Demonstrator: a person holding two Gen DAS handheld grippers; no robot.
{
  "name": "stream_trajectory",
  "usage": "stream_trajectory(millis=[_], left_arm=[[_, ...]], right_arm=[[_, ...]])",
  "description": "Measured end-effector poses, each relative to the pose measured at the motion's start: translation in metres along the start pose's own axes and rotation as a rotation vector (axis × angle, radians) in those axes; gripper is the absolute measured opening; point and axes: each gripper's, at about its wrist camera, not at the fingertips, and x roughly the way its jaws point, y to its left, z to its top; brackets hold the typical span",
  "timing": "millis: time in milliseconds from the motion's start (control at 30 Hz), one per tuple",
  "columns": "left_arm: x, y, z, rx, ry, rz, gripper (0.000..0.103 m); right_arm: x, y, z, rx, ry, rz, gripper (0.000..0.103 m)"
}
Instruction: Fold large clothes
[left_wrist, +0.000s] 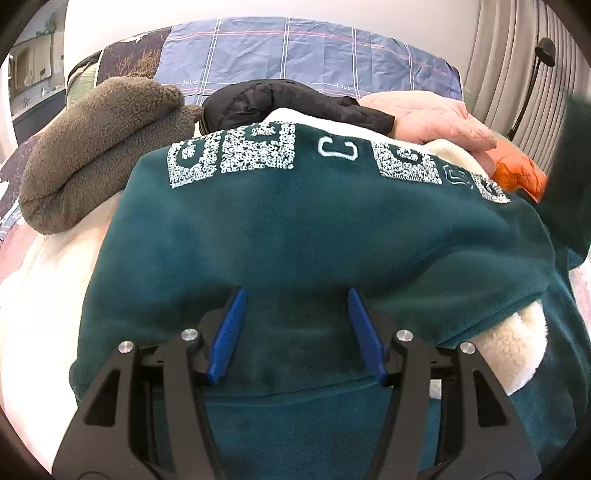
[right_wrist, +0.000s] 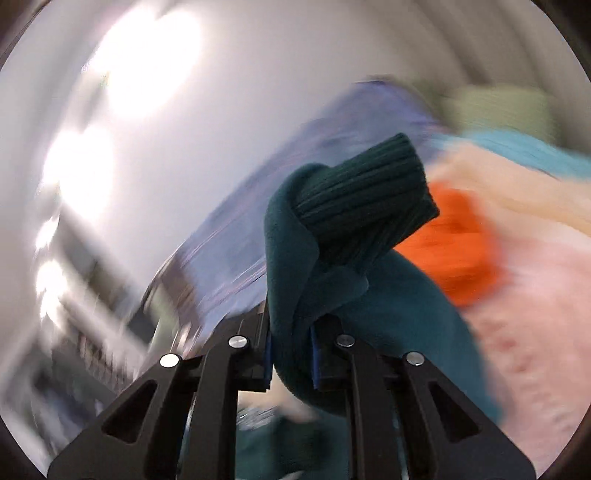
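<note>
**Sleeve lifted over a teal sweatshirt**

One teal sweatshirt lies across a bed, its width running side to side directly ahead of the left gripper, whose jaws hover apart, pressing nothing. The right gripper is clamped on the sleeve, ribbed cuff pointing away. Five other garments lie behind.

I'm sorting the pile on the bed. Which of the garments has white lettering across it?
The teal fleece garment, right in front of the left gripper. The brown fleece, black jacket and pink jacket behind it show no lettering.
</note>
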Motion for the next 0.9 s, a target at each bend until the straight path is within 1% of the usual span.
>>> stream_trajectory(millis=[67, 100, 133, 167, 200, 233, 267, 300, 333, 400, 433, 467, 533, 567, 667, 700, 733, 767, 800, 833, 900], left_arm=[[-0.002, 0.004, 0.0, -0.018, -0.006, -0.021, 0.059], [-0.003, 0.007, 0.0, -0.03, -0.011, -0.035, 0.059], [-0.006, 0.012, 0.001, -0.055, -0.02, -0.068, 0.06], [-0.01, 0.017, 0.001, -0.081, -0.027, -0.104, 0.061], [-0.015, 0.024, 0.002, -0.121, -0.036, -0.16, 0.062], [-0.02, 0.027, 0.003, -0.152, -0.041, -0.206, 0.062], [-0.027, 0.033, 0.005, -0.192, -0.05, -0.281, 0.062], [-0.034, 0.037, 0.007, -0.216, -0.065, -0.344, 0.064], [-0.039, 0.038, 0.008, -0.225, -0.076, -0.374, 0.069], [-0.045, 0.04, 0.012, -0.245, -0.09, -0.437, 0.073], [-0.042, 0.041, 0.014, -0.265, -0.075, -0.471, 0.074], [-0.038, 0.04, 0.017, -0.277, -0.055, -0.479, 0.074], [-0.028, 0.035, 0.023, -0.289, -0.018, -0.469, 0.074], [-0.022, 0.03, 0.027, -0.287, 0.002, -0.466, 0.074], [-0.01, 0.02, 0.04, -0.299, 0.036, -0.509, 0.073], [-0.006, 0.018, 0.046, -0.308, 0.043, -0.512, 0.071], [-0.004, 0.016, 0.051, -0.316, 0.045, -0.509, 0.054], [-0.002, 0.012, 0.056, -0.32, 0.038, -0.512, 0.04], [0.0, 0.01, 0.063, -0.318, 0.034, -0.51, 0.022], [-0.003, 0.006, 0.07, -0.313, 0.02, -0.509, 0.019], [-0.03, -0.004, 0.083, -0.262, -0.069, -0.516, 0.018]], right_arm=[[0.033, 0.051, -0.034, -0.13, 0.081, 0.074, 0.021], [0.055, 0.079, -0.061, -0.226, 0.138, 0.082, 0.026], [0.072, 0.096, -0.084, -0.303, 0.184, 0.062, 0.037], [0.09, 0.111, -0.113, -0.385, 0.242, 0.022, 0.039], [0.106, 0.119, -0.139, -0.453, 0.312, -0.012, 0.039], [0.118, 0.122, -0.164, -0.496, 0.384, -0.025, 0.039], [0.123, 0.121, -0.176, -0.509, 0.422, -0.026, 0.039], [0.127, 0.119, -0.191, -0.512, 0.466, -0.024, 0.039], [0.129, 0.115, -0.2, -0.505, 0.49, -0.024, 0.039], [0.122, 0.105, -0.199, -0.486, 0.478, -0.021, 0.041], [0.122, 0.102, -0.193, -0.475, 0.476, -0.018, 0.043], [0.127, 0.097, -0.182, -0.463, 0.474, -0.019, 0.044], [0.117, 0.094, -0.179, -0.446, 0.469, -0.014, 0.046], [0.119, 0.094, -0.172, -0.447, 0.467, -0.016, 0.047], [0.096, 0.097, -0.177, -0.462, 0.455, -0.028, 0.048], [0.094, 0.096, -0.173, -0.463, 0.452, -0.032, 0.049], [0.091, 0.096, -0.171, -0.463, 0.448, -0.035, 0.049], [0.087, 0.096, -0.17, -0.462, 0.445, -0.036, 0.049], [0.081, 0.095, -0.167, -0.462, 0.438, -0.039, 0.05], [0.076, 0.094, -0.164, -0.462, 0.432, -0.042, 0.05], [0.063, 0.091, -0.155, -0.466, 0.406, -0.047, 0.05]])
